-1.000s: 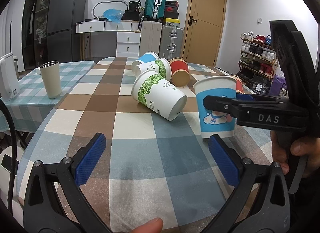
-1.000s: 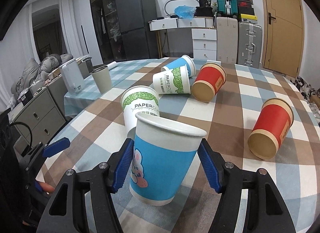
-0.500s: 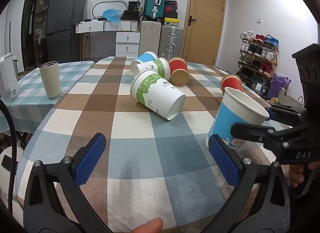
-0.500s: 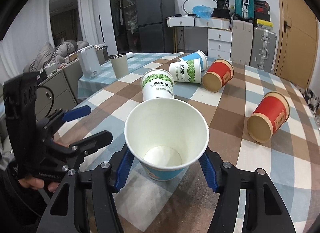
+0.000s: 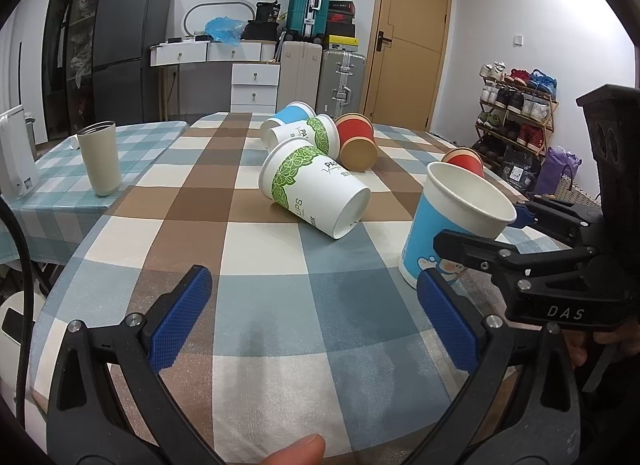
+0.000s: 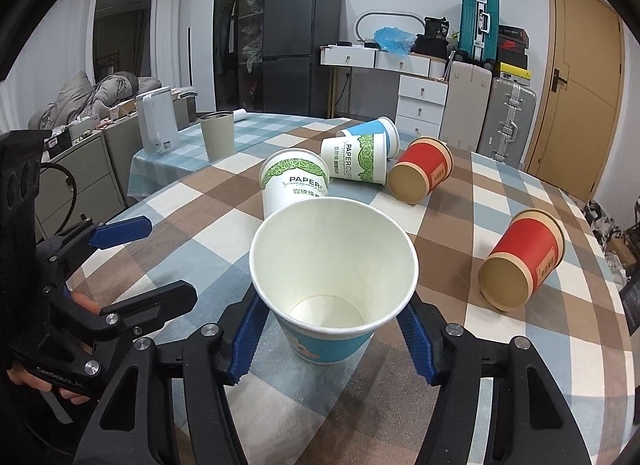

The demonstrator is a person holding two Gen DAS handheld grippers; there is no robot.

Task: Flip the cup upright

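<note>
Right now my right gripper (image 6: 334,341) grips the blue cartoon paper cup (image 6: 332,265) on its lower wall, mouth up, tilted toward me, near the table's near right edge. From the left wrist view its base looks at or just off the checkered tablecloth (image 5: 280,305); contact is unclear. My left gripper (image 5: 316,321) is spread wide, holding nothing. Thin paper: light, easily crushed, slightly slick, so I judge a gentle pinch near the stiffer base or rim safest. Green-leaf paper cup (image 5: 316,189) lies on its side further off, red paper cup (image 6: 524,261) to the right.
</note>
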